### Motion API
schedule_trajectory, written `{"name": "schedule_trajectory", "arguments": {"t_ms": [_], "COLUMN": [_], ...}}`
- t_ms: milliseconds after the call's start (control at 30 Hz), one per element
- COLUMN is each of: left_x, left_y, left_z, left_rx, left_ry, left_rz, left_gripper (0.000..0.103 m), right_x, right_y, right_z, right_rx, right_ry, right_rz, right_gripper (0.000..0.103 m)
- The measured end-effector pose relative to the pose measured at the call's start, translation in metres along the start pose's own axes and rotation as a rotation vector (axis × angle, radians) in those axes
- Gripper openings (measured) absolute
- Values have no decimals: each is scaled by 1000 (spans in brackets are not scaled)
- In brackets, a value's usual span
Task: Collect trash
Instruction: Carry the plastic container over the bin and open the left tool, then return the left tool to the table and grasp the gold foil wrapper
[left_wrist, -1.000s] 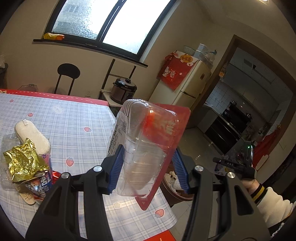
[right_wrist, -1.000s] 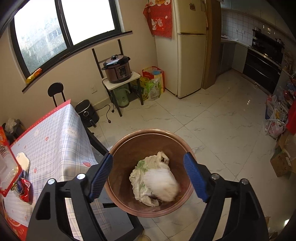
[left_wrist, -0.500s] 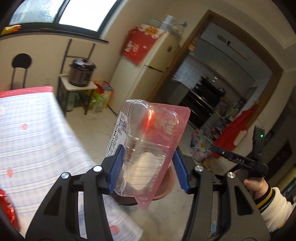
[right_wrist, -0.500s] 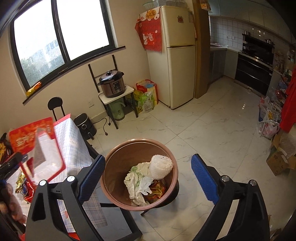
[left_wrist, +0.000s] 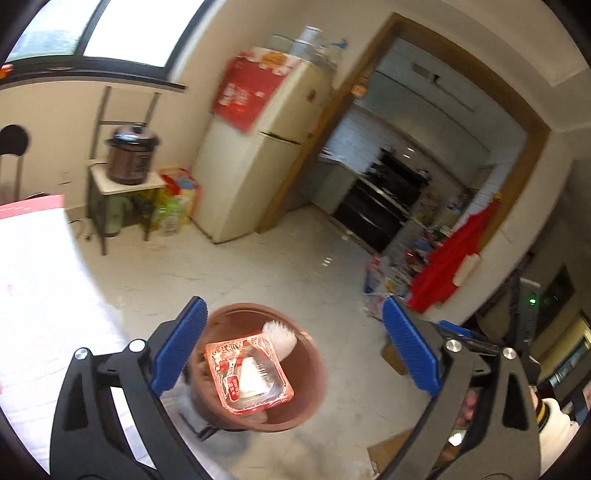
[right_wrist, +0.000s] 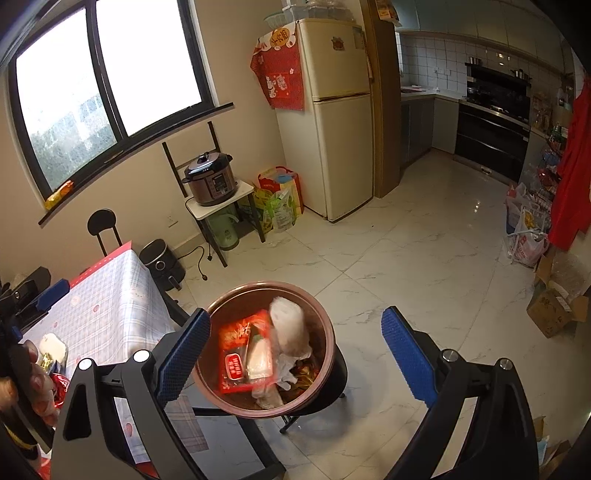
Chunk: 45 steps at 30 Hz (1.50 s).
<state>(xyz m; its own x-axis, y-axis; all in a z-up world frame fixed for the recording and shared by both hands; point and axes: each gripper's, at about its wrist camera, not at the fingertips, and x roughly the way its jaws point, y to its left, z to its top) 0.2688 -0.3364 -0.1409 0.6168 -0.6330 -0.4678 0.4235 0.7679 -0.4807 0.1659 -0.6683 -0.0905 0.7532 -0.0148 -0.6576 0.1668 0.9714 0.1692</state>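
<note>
A brown round bin (left_wrist: 317, 376) (right_wrist: 325, 325) stands on a low stand by the table corner. In it lies a clear plastic clamshell pack with a red card back (left_wrist: 251, 373) (right_wrist: 240, 354), beside a white foam wrapper (left_wrist: 279, 332) (right_wrist: 288, 328) and crumpled waste. My left gripper (left_wrist: 293, 306) hovers above the bin with its jaws opening wide and nothing between them. My right gripper (right_wrist: 295, 317) is also open and empty, above the bin's near side. On the checked tablecloth (right_wrist: 110, 306) a white packet (right_wrist: 51, 345) and shiny wrappers (right_wrist: 55, 384) still lie.
A cream fridge (right_wrist: 332, 147) stands against the far wall, with a pressure cooker on a small stand (right_wrist: 210, 181) and bags beside it. A black air fryer (right_wrist: 160, 262) sits by the table. Cardboard boxes (right_wrist: 554, 314) and plastic bags line the right side. The tiled floor between is open.
My left gripper swung from over the table to above the bin and let go of the clamshell pack, which now lies in the bin. My right gripper opened wider and drew back upward.
</note>
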Motion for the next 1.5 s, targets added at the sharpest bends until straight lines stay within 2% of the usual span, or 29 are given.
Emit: {"name": "schedule_trajectory", "arguments": {"t_ms": [167,333,433,767,867,967,1167,1300,1367,1433,1467,1500], "left_x": [-54,-126,-178,-368,-408,-437,-457,-452,-443,-431,-424,-411], "left_y": [34,73,94,167,191,213,248,270,280,290,294,301], "left_z": [-4,-6,-14,-68,-90,-114,-147,-159,-158,-155,-153,-151], "left_rx": [-42,-93,-127,-239,-295,-344,-426,-467,-485,-488,-491,-505], "left_ry": [-65,-134,-181,-273,-273,-269,-237,-216,-201,-183,-166,-134], "left_rz": [144,319,425,797,861,877,857,777,709,623,593,553], "left_gripper": [97,97,97,97,97,97,97,96,96,85,75,69], "right_x": [3,15,26,30,27,26,19,16,18,22,23,25], "right_y": [16,55,89,219,253,293,370,410,425,435,438,444], "right_z": [1,2,4,-16,-27,-44,-73,-93,-101,-108,-111,-114], "right_rx": [-10,-55,-96,-227,-257,-285,-381,-424,-437,-447,-451,-454], "right_ry": [-2,18,38,73,94,127,181,203,219,235,241,247], "right_rz": [52,137,186,314,333,357,386,384,377,364,359,351], "right_gripper": [92,93,98,98,98,98,98,98,98,98,98,98]}}
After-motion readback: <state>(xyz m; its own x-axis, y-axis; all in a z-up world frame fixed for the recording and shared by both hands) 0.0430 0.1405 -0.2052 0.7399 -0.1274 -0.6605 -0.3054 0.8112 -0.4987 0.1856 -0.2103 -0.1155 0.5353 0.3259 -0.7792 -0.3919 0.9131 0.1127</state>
